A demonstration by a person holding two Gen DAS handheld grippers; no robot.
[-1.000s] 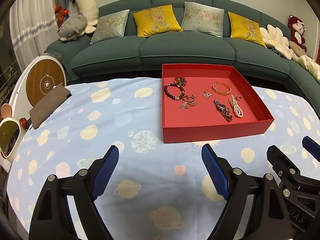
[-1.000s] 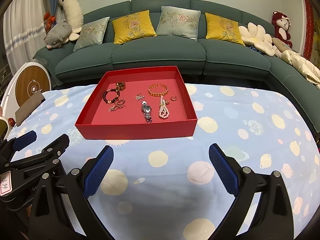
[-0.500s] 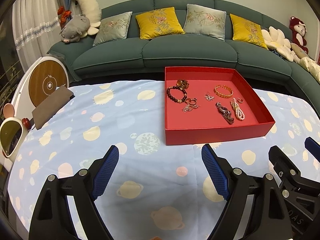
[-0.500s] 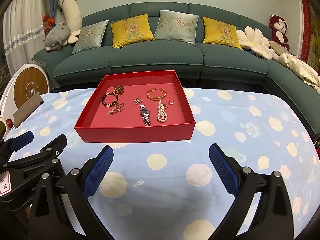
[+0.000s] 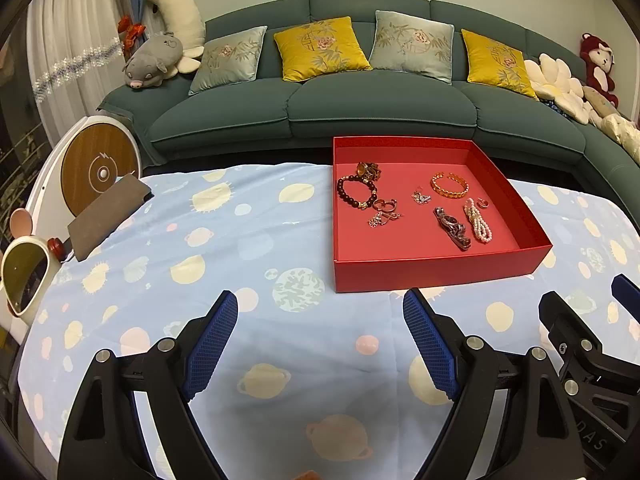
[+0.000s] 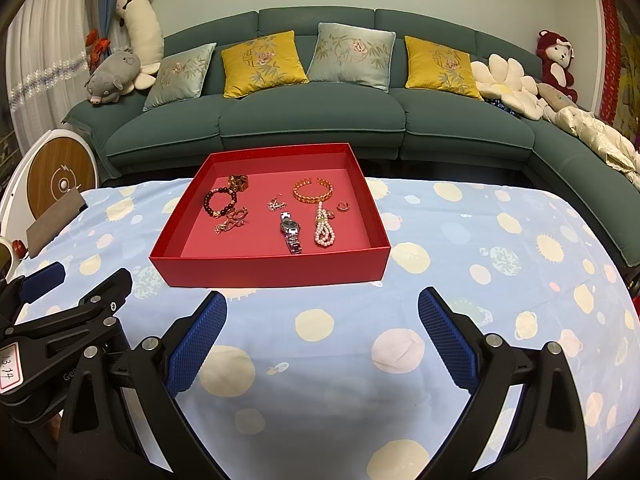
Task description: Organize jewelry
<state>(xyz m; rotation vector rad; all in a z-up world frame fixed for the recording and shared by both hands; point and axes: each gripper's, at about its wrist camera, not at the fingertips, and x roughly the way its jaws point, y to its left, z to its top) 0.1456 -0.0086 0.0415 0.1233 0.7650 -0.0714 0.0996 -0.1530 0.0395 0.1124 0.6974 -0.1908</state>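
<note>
A shallow red tray [image 5: 436, 270] [image 6: 272, 270] sits on the blue planet-print tablecloth and holds several jewelry pieces: a dark bead bracelet [image 5: 356, 192] [image 6: 219, 202], a gold bangle [image 5: 449, 185] [image 6: 313, 191], a silver watch [image 5: 452, 222] [image 6: 291, 230], a pearl strand [image 5: 478, 224] [image 6: 324, 228] and small charms. My left gripper [image 5: 320, 344] is open and empty, short of the tray's near left corner. My right gripper [image 6: 322, 340] is open and empty in front of the tray's near wall. Each gripper shows at the edge of the other's view.
A green sofa [image 5: 380, 108] with cushions and plush toys runs behind the table. A grey-brown pouch [image 5: 106, 216] lies at the table's left edge, beside a round wooden-faced device [image 5: 100, 168] and a small mirror [image 5: 24, 276].
Both cameras have tilted up and drawn back slightly, so the tray sits lower and a little farther in each view. Both grippers stay open and empty.
</note>
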